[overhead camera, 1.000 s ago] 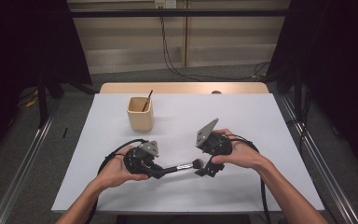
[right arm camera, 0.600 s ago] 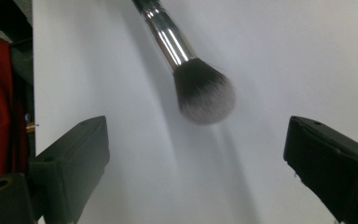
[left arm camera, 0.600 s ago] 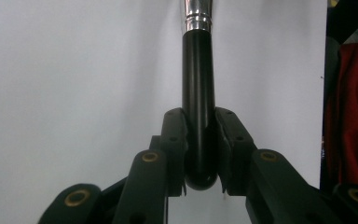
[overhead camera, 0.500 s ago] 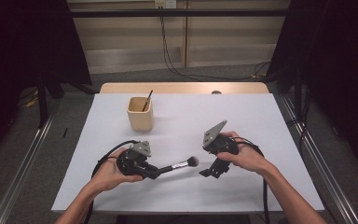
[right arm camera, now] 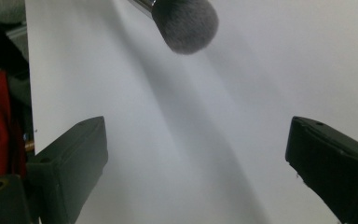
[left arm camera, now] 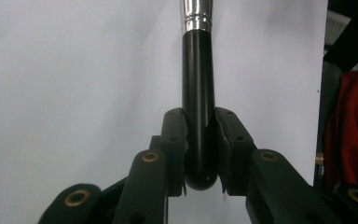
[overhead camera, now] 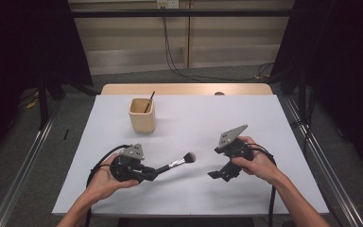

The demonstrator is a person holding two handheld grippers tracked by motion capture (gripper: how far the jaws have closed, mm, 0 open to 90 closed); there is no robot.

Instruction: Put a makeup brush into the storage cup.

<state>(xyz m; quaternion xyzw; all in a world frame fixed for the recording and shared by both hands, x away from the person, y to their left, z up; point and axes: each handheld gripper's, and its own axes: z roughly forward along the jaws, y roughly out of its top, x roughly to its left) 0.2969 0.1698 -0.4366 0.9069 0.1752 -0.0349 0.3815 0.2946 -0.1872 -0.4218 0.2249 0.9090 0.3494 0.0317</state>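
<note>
Black two-jaw left gripper (overhead camera: 152,173), near the table's front left: jaws clamped on the glossy black handle of a silver-collared makeup brush (overhead camera: 175,164), now held clear of the white tabletop (overhead camera: 194,118), its grey bristle head pointing right. Pale wooden square cup (overhead camera: 142,115), further back, holds one thin dark stick. Black right gripper (overhead camera: 216,174), front right: jaws spread wide, empty, now drawn well apart from the brush it met a second ago.
</note>
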